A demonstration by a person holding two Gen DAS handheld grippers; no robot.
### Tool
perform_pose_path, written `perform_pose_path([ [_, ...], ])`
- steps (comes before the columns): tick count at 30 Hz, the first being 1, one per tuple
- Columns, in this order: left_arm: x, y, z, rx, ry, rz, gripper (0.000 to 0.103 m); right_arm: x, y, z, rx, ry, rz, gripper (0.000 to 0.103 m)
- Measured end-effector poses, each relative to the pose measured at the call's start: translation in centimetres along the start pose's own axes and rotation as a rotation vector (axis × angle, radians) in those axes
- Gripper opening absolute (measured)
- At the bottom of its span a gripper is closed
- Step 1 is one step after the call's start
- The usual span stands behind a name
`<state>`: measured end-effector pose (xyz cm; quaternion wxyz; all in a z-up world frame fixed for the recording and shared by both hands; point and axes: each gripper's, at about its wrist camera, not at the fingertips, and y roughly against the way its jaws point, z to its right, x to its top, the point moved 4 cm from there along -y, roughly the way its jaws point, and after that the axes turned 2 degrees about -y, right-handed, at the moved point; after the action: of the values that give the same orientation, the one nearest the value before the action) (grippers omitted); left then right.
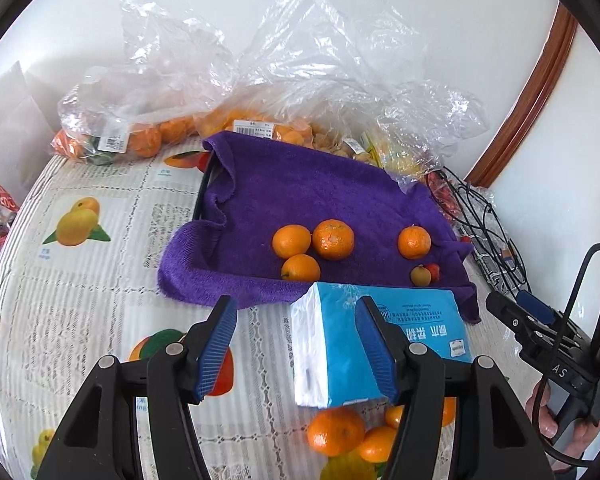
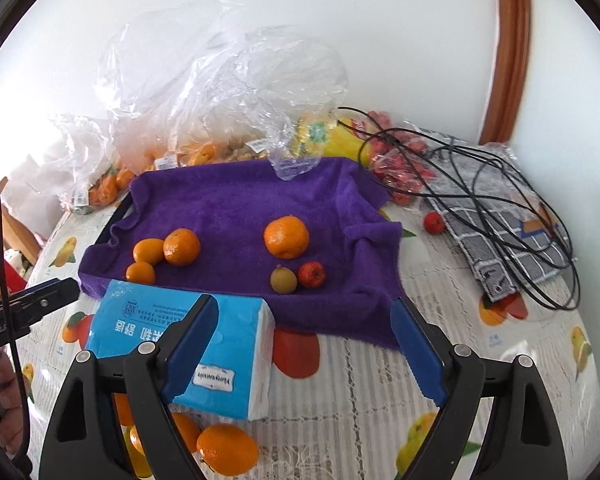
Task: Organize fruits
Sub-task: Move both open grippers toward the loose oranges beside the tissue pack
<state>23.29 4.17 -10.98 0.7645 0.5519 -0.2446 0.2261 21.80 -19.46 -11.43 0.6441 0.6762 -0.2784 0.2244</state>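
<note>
White walls back your fruit-print tablecloth (image 2: pixel 352 384). Four glossy round oranges (image 1: pixel 333 239), a small tan fruit (image 2: pixel 283 279) and a red one (image 2: pixel 311 274) lie on the fuzzy purple towel (image 2: pixel 236 208). Your left gripper (image 1: pixel 296 346) stands partly open, your right gripper (image 2: pixel 304 346) wide; both empty, above the blue tissue pack (image 2: pixel 236 344).

Both grippers' jaws apart, empty

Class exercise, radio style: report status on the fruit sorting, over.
Left gripper and right gripper open, jaws empty. Four oranges plus two small fruits on purple towel. Blue tissue pack sits at towel's near edge, loose oranges in front.
</note>
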Motion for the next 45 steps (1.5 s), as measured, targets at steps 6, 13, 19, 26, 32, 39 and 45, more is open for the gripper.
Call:
perform_pose_path([
  [6,-1.1,1.8,-0.2,0.014,-0.022,0.034,0.059,-1.1,2.0,0.3,0.088,-0.032,0.037,0.088],
  [13,-2.8,3.3,0.0,0.004,-0.020,0.056,0.058,-1.8,3.9,0.7,0.053,-0.059,0.070,0.088],
  [19,-4.6,4.2,0.2,0.030,-0.037,0.065,0.058,-3.0,4.9,0.7,0.033,-0.038,0.073,0.088],
  [26,-7.3,3.8,-0.2,0.037,-0.008,0.007,0.060,-5.9,4.4,0.3,0.074,-0.029,0.041,0.086],
  [32,-8.9,3.1,-0.7,0.078,0.016,-0.017,0.059,-8.0,3.0,0.0,0.103,-0.021,-0.007,0.075],
  [39,-9.9,2.9,-0.7,0.133,0.003,-0.016,0.059,-9.3,1.5,-1.2,0.168,0.008,-0.043,0.066],
  [45,-10.4,2.5,-0.9,0.143,0.005,-0.021,0.059,-10.3,0.2,-2.1,0.172,0.051,-0.058,0.066],
])
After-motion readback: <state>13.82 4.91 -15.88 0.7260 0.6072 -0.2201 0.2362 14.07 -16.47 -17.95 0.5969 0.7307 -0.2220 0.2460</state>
